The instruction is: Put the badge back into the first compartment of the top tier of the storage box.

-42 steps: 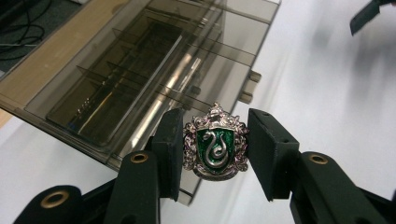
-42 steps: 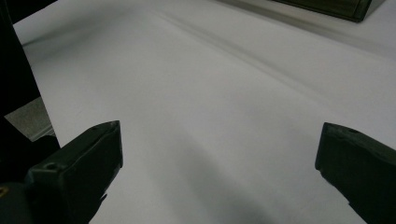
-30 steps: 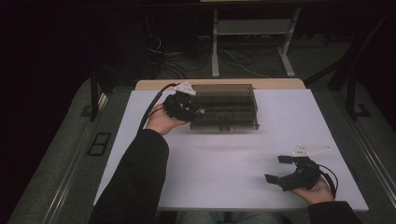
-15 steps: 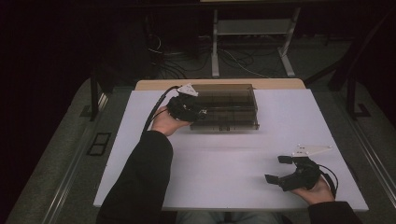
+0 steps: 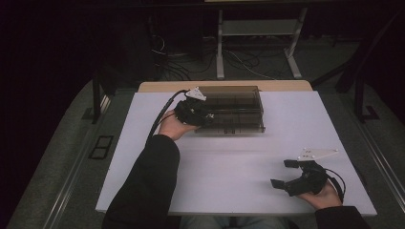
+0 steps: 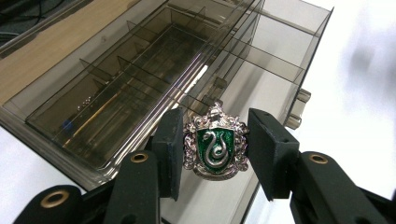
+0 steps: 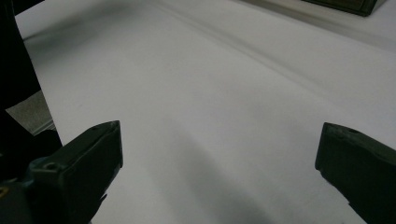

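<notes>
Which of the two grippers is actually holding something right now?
The left gripper, over the smoky compartment box: its jaws clamp a silver crest badge with a green snake. The right gripper stands wide open with nothing between its jaws.

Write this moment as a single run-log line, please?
left gripper: jaws shut on crest badge | badge: above compartment box | right gripper: jaws open, nothing held, over white table

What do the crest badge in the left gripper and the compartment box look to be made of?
Crest badge: likely cast metal, silvery and shiny, with glossy green enamel behind the snake; the relief edges catch light. Compartment box: smoke-tinted transparent plastic, apparently rigid; dividers and table show through its walls, which carry glossy reflections.
</notes>
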A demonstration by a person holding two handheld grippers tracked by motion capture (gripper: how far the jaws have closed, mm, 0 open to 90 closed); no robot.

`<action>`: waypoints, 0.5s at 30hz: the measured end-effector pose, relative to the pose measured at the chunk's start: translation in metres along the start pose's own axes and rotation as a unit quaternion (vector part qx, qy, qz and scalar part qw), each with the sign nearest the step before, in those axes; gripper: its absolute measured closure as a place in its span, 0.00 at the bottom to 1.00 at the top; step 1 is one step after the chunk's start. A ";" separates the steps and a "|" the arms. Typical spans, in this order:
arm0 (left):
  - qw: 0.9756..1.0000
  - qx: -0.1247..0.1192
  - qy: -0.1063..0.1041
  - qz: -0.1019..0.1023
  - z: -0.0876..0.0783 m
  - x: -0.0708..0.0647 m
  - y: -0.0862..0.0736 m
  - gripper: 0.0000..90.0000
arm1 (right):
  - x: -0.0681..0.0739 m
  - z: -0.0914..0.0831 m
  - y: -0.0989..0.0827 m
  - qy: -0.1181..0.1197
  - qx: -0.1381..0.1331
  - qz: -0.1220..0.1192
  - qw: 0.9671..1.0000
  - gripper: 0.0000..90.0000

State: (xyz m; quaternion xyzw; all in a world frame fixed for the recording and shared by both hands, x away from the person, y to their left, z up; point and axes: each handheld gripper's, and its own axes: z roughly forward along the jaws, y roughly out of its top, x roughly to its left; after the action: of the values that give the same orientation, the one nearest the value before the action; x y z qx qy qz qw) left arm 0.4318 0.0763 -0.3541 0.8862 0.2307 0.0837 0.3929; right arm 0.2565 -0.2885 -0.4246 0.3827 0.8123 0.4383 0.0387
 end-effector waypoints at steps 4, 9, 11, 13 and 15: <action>1.000 0.001 0.000 -0.004 0.005 -0.001 0.000 0.63 | 0.000 0.000 0.000 0.000 0.001 0.000 1.000 0.01; 1.000 0.004 -0.001 -0.006 0.009 -0.001 -0.002 0.63 | 0.000 0.000 0.000 0.001 0.003 0.000 1.000 0.01; 1.000 0.004 -0.002 -0.007 0.011 -0.001 -0.002 0.63 | 0.000 0.000 0.000 0.001 0.003 0.000 1.000 0.01; 1.000 0.010 -0.002 -0.003 0.011 -0.001 -0.003 0.63 | 0.000 0.000 0.000 0.001 0.004 0.000 1.000 0.01; 1.000 0.007 -0.003 -0.009 0.013 -0.001 -0.004 0.63 | 0.000 0.000 0.000 0.001 0.004 0.000 1.000 0.01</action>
State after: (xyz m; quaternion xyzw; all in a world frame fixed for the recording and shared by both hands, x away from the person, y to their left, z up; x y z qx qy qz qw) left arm 0.4337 0.0695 -0.3661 0.8873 0.2381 0.0755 0.3878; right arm 0.2561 -0.2881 -0.4251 0.3829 0.8139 0.4354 0.0364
